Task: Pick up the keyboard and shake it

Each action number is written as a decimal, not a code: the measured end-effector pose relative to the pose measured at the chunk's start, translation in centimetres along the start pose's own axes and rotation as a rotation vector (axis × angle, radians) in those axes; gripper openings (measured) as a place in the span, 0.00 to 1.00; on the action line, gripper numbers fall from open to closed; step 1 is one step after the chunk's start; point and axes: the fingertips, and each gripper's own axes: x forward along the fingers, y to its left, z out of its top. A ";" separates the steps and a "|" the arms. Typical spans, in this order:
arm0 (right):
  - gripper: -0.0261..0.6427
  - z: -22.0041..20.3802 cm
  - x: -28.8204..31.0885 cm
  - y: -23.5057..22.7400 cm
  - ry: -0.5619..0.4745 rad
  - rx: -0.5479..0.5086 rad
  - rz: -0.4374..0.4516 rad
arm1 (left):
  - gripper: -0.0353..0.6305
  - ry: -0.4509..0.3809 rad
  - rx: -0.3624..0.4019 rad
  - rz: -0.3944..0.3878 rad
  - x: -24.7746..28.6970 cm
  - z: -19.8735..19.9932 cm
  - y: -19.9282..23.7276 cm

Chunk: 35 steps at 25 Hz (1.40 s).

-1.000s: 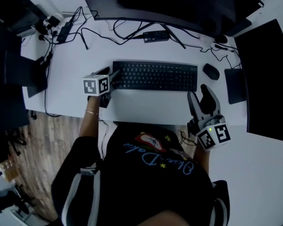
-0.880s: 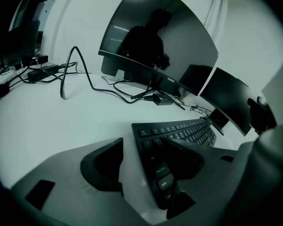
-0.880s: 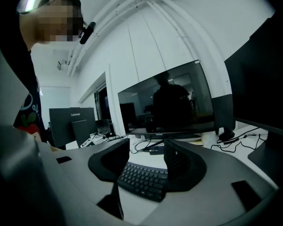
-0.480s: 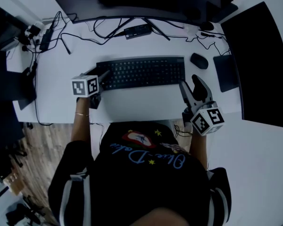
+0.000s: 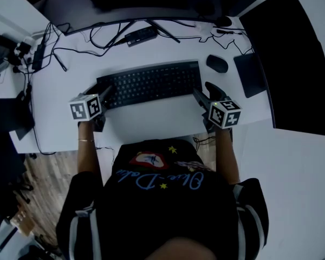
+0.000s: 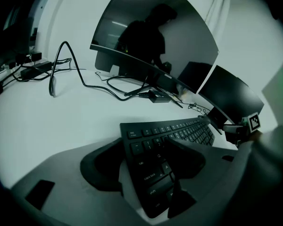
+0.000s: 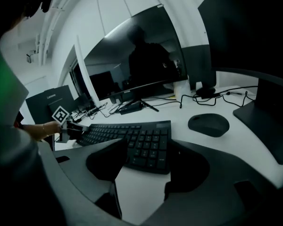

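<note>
The left gripper (image 6: 146, 147) has its jaws spread wide; they have just been opening. The left end of the black keyboard (image 6: 179, 132) lies between them, one jaw outside the keyboard's end edge and the other over the keys, neither visibly pressing. The right gripper (image 7: 148, 149) also has its jaws apart, having just opened further. The keyboard's right end sits at their tips, with bare white worktop (image 7: 141, 187) showing nearer in between them. From the head view the keyboard rests flat on the worktop, spanning from one pair of jaws to the other. A computer mouse (image 7: 208, 124) lies just beyond the right jaws, and a curved monitor (image 6: 151, 41) stands farther off behind the keyboard. By my reading, only the approach is done: closing on both ends, lifting and shaking are all left.
</note>
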 end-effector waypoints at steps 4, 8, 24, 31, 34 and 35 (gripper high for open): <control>0.39 -1.3 1.3 -1.5 0.054 0.027 -0.012 | 0.45 0.000 -0.002 0.003 0.1 0.0 0.0; 0.39 -2.2 2.5 -2.6 0.099 0.044 -0.021 | 0.45 -0.002 -0.004 0.006 0.1 0.0 0.0; 0.40 -2.8 4.3 -2.0 0.185 0.105 0.079 | 0.45 -0.007 0.004 0.013 0.1 0.0 -0.2; 0.34 -2.9 4.3 -2.9 0.183 0.106 0.042 | 0.45 -0.012 0.011 0.023 0.2 0.1 -0.2; 0.34 -3.0 4.3 -2.8 0.177 0.077 0.023 | 0.45 -0.013 0.015 0.032 0.2 0.2 -0.1; 0.34 -3.1 4.2 -2.7 0.173 0.069 0.014 | 0.45 -0.016 0.014 0.036 0.2 0.2 -0.1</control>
